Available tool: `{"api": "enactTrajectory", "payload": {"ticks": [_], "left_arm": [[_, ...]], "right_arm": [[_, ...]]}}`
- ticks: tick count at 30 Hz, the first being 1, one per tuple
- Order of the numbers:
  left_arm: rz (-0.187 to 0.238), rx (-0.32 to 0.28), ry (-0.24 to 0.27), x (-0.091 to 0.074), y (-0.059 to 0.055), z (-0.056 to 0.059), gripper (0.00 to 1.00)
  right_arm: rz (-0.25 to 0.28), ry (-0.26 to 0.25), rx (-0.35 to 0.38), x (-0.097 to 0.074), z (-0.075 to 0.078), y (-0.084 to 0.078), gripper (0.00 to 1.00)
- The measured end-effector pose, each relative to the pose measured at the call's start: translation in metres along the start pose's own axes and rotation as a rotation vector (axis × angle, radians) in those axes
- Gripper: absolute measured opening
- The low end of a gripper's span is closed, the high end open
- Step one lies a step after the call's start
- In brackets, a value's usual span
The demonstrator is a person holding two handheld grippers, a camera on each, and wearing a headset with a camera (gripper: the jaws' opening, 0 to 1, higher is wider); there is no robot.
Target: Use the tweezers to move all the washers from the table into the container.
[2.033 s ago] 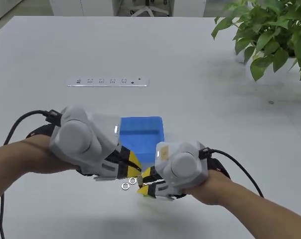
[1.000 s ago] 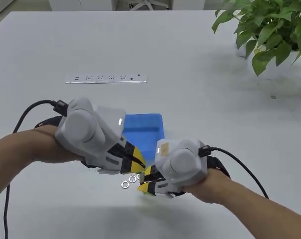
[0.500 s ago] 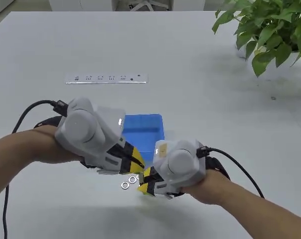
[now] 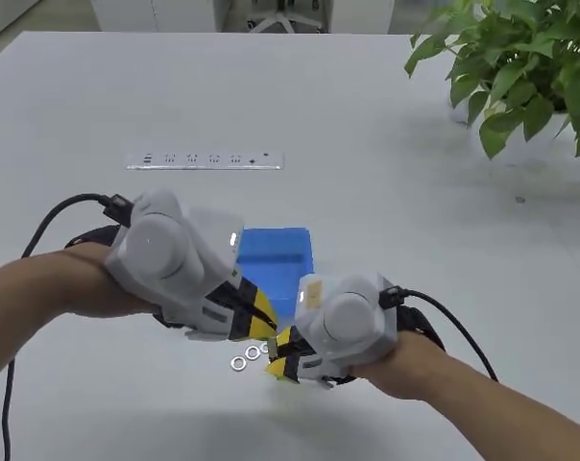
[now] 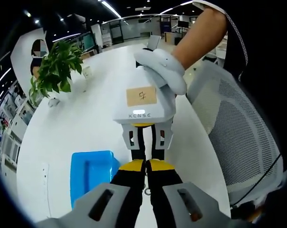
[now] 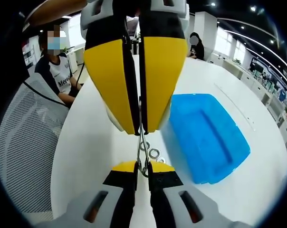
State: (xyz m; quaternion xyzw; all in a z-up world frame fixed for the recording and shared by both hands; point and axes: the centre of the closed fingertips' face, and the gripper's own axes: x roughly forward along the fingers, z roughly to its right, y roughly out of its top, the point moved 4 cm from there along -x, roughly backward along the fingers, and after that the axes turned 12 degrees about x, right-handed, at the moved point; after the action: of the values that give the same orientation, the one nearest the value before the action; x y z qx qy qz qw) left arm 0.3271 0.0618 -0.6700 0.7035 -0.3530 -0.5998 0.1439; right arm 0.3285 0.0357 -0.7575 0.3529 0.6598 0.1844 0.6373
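Right gripper (image 6: 138, 167): I read its jaws as pressed together on the thin metal tweezers (image 6: 142, 142), low over the table (image 4: 386, 192).
Left gripper (image 5: 146, 166): its yellow tips are drawn together, nose to nose with the right one. In the right gripper view the metal strip runs up to the slit between them, but I cannot tell whether they actually pinch it.
Washers (image 6: 154, 153): small rings lying on the table just beside the tweezers' lower end. From the head view I count three in a short row between the two tools.
Container (image 6: 205, 137): a blue tray sitting just beyond the washers. I see nothing in the part that faces me.
Writing: the right tool's white housing carries a tan sticker (image 5: 141, 96) with a scribbled mark. Below it is grey lettering that looks like "XCNSC", though I am not sure of each letter.
Power strip (image 4: 205, 160): its markings are too small to read.
Hidden: in the head view the near end of the container sits behind the two housings, and the tweezers are too fine to pick out there.
Cut off: the plant (image 4: 511, 67) runs off the right edge, and the mesh chair (image 5: 234, 137) off the side.
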Motion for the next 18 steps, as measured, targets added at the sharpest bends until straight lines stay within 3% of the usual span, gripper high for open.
{"api": "enactTrajectory", "payload": {"ticks": [18], "left_arm": [[0.003, 0.034, 0.040, -0.025, 0.024, -0.006, 0.06]], "right_arm": [[0.013, -0.059, -0.047, -0.026, -0.001, 0.023, 0.10]]}}
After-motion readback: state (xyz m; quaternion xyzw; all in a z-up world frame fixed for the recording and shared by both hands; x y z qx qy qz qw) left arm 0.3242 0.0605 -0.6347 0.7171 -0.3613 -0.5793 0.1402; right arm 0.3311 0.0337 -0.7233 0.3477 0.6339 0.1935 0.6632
